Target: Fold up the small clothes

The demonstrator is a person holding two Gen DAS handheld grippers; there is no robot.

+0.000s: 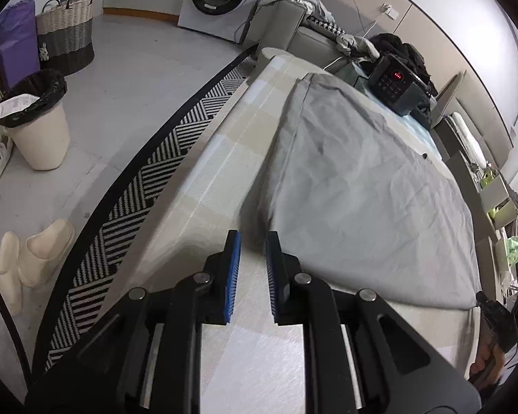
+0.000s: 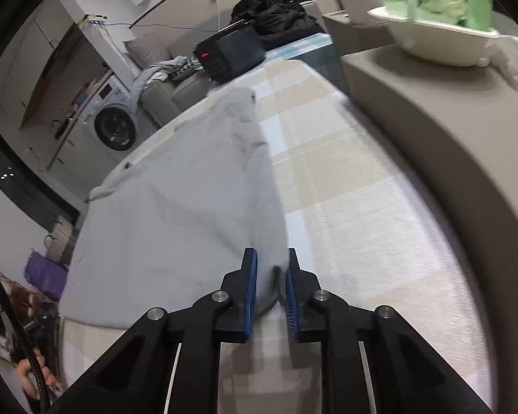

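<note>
A light grey garment (image 1: 362, 179) lies spread flat on the table's cream checked cloth (image 1: 224, 158). In the left wrist view my left gripper (image 1: 253, 238) is at the garment's near left corner, jaws narrow, and the corner fabric is pinched between the blue pads. In the right wrist view the same grey garment (image 2: 176, 207) stretches away to the left. My right gripper (image 2: 272, 255) is shut on its near right corner, and a fold of fabric bunches between the pads. The table's checked cloth (image 2: 345, 207) shows bare to the right.
A black device with a red display (image 1: 393, 82) (image 2: 231, 55) stands at the table's far end before dark clothes. A grey ledge (image 2: 414, 120) with a white bowl (image 2: 438, 38) runs along the right. On the floor at left are a striped rug (image 1: 138, 200), a bin (image 1: 38, 120) and slippers (image 1: 34, 252).
</note>
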